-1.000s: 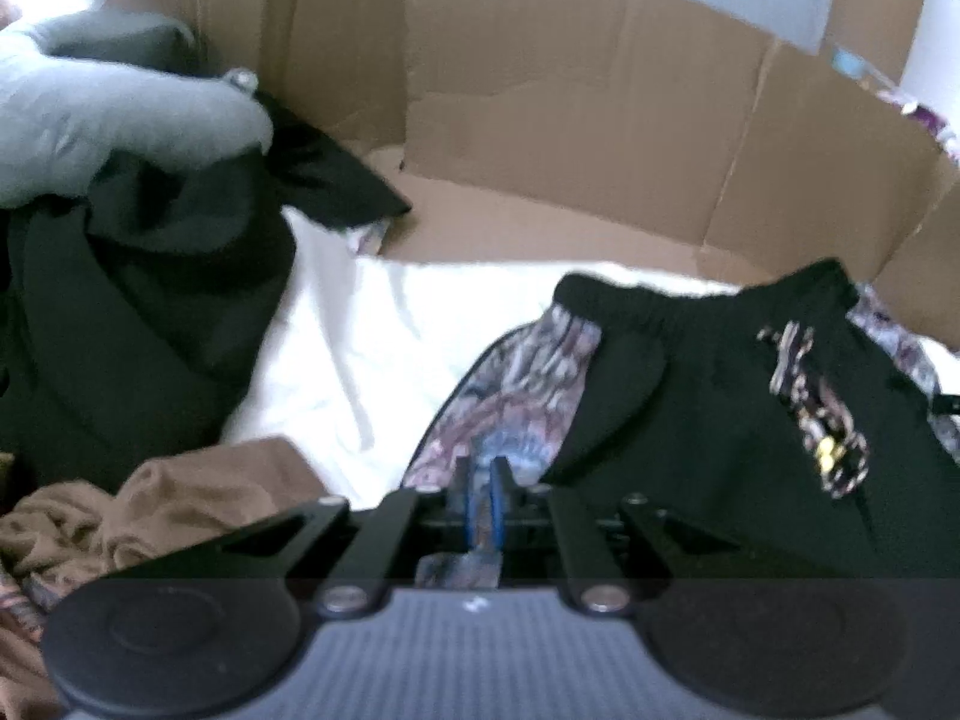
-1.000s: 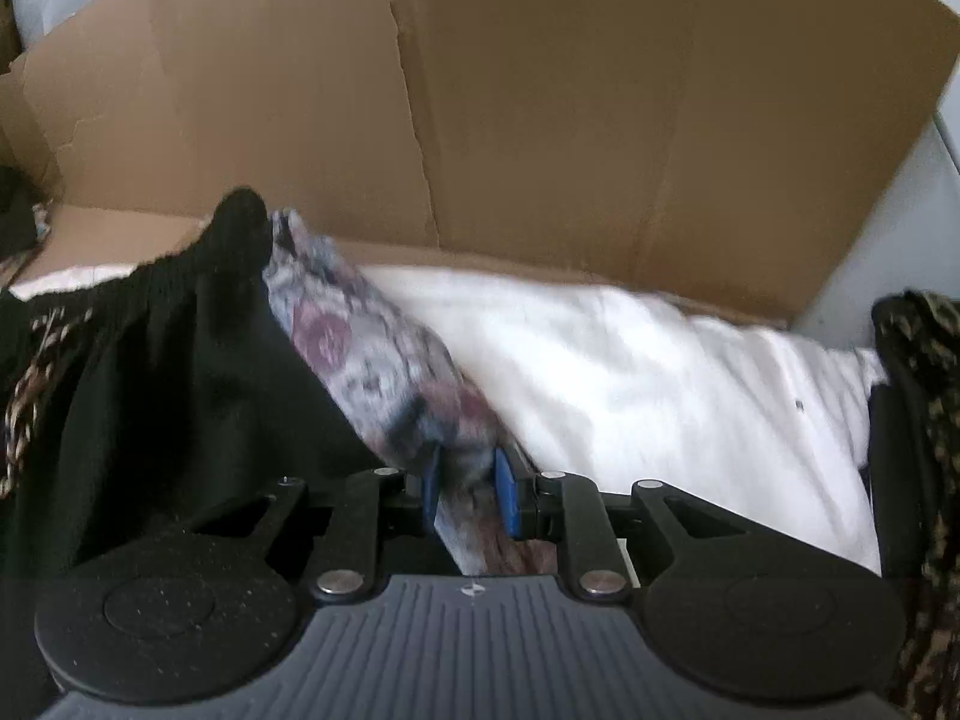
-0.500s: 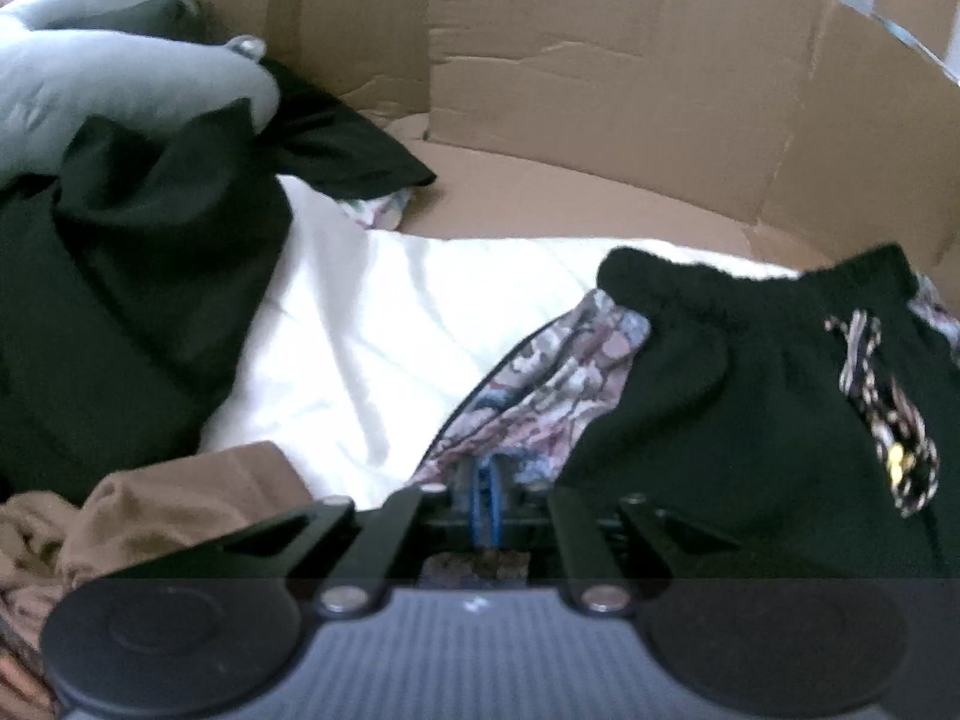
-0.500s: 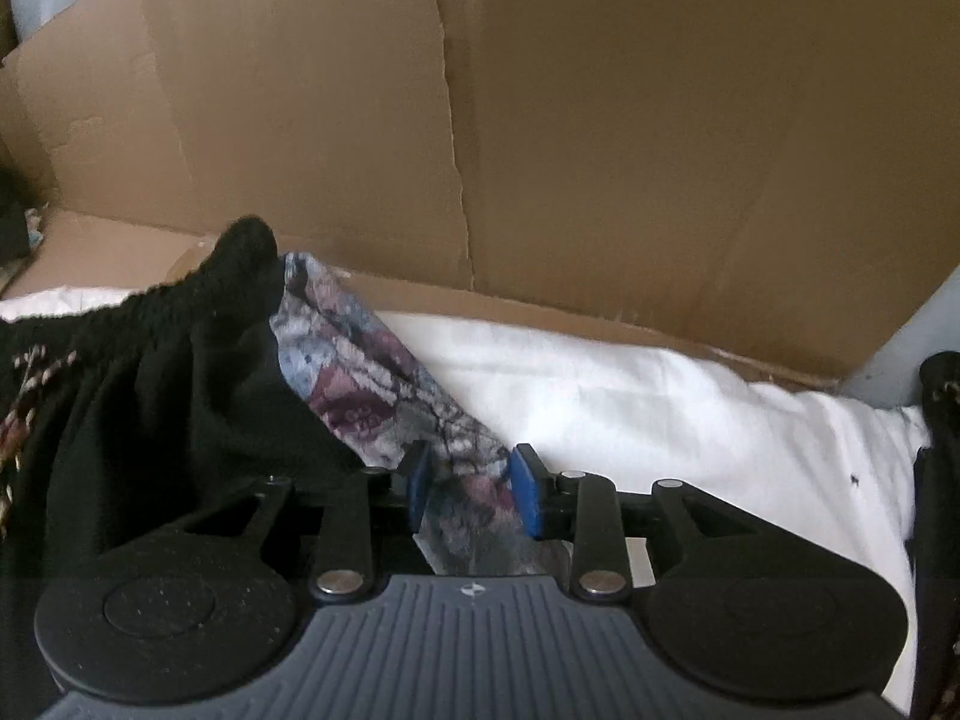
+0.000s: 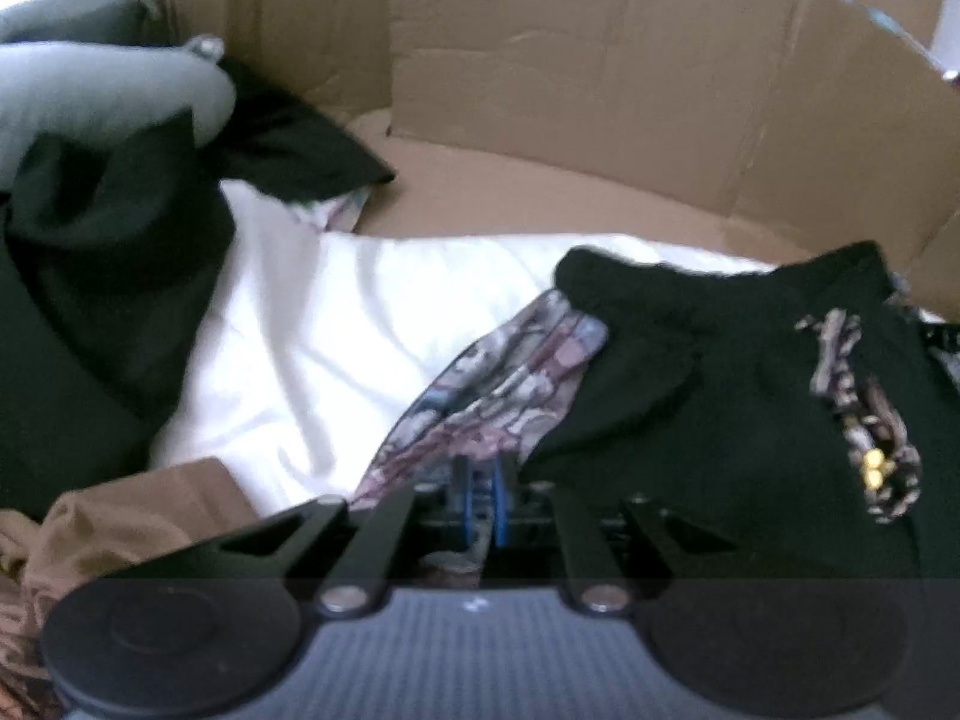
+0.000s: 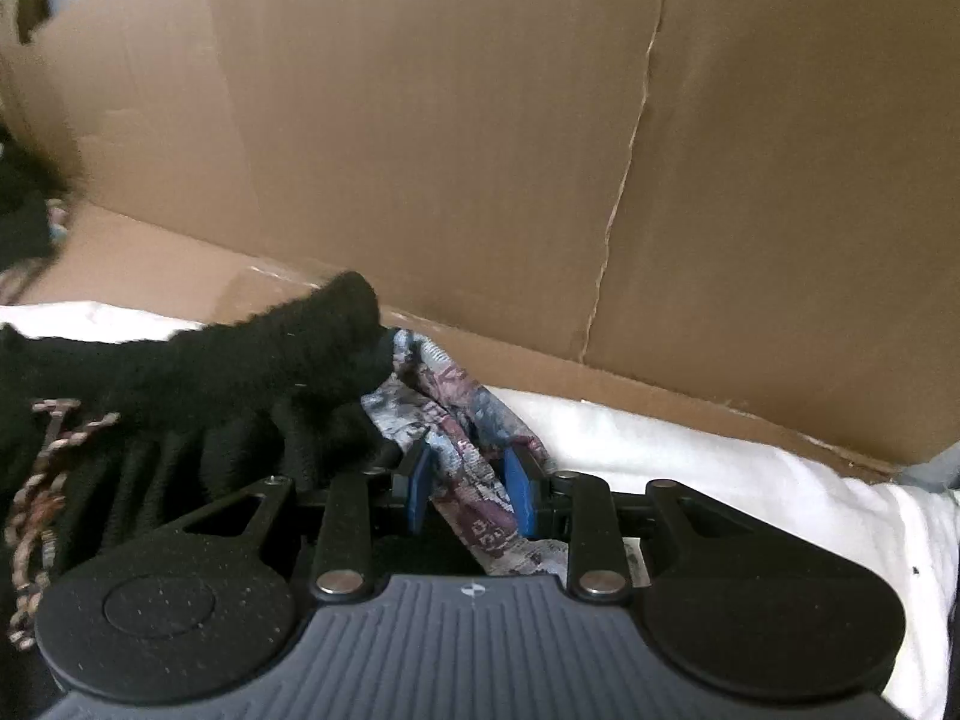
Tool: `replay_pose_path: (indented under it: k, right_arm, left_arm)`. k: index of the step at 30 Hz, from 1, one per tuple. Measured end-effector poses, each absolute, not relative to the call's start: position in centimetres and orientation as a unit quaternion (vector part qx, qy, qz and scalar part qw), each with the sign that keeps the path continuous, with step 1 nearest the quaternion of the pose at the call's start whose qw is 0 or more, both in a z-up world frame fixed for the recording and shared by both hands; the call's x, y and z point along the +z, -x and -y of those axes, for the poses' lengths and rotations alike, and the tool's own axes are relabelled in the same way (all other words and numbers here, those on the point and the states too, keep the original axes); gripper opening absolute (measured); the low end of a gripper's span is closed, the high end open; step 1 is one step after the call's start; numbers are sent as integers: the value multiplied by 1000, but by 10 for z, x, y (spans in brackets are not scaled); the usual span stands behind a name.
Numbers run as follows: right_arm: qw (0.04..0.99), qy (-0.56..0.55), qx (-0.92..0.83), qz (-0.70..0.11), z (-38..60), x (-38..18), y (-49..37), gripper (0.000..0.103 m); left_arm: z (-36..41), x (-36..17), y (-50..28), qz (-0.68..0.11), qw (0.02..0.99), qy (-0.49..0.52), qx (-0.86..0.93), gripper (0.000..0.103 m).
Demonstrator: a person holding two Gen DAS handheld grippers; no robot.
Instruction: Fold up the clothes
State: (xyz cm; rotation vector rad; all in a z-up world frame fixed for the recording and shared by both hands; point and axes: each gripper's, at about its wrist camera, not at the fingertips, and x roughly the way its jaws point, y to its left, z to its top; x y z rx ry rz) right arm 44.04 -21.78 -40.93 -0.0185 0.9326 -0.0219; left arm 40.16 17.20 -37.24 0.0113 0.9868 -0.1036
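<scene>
While we hold one garment by two of its edges, the items run thus, nearest first; left gripper, jaws drawn close together and pinched on a patterned edge of the black-and-patterned garment; right gripper, jaws parted with a patterned fold of the same garment lying between the blue pads, whether pressed by them or loose we cannot tell; a two-point hold of this kind, we judge, keeps the cloth spread so that a crease can be laid straight. Garment itself: black panel with gathered waistband turned away from us, braided drawcord lying on its front, patterned side panels at either flank; it rests on the white sheet, which serves as the folding ground. Beside it, to the left: brown cloth, dark garments and a grey one, heaped. Farthest: cardboard wall, fencing the work area.
</scene>
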Motion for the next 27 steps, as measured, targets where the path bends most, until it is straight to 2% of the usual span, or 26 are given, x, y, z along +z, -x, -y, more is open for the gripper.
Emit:
replay_pose_path:
  k: [5, 11, 16, 17, 20, 27]
  right_arm:
    - [895, 12, -20, -446, 216, -416, -440, 35]
    - [894, -23, -3, -447, 232, -385, -434, 35]
    - [903, -42, 42, -426, 242, -355, -410, 41]
    - [908, -36, 50, -415, 242, -348, -402, 46]
    - [911, -41, 64, -406, 245, -330, -381, 50]
    - [906, -29, 84, -415, 271, -306, -317, 51]
  left_arm:
    - [-175, -365, -407, -473, 880, 22, -37, 8]
    - [-164, -343, -406, -440, 895, 28, -63, 8]
    - [-144, -342, -416, -444, 892, 19, -86, 9]
    - [-141, -343, -418, -447, 890, 21, -89, 9]
    - [-133, -350, -428, -460, 882, 42, -91, 9]
    - [-130, -368, -456, -487, 872, 38, -38, 6]
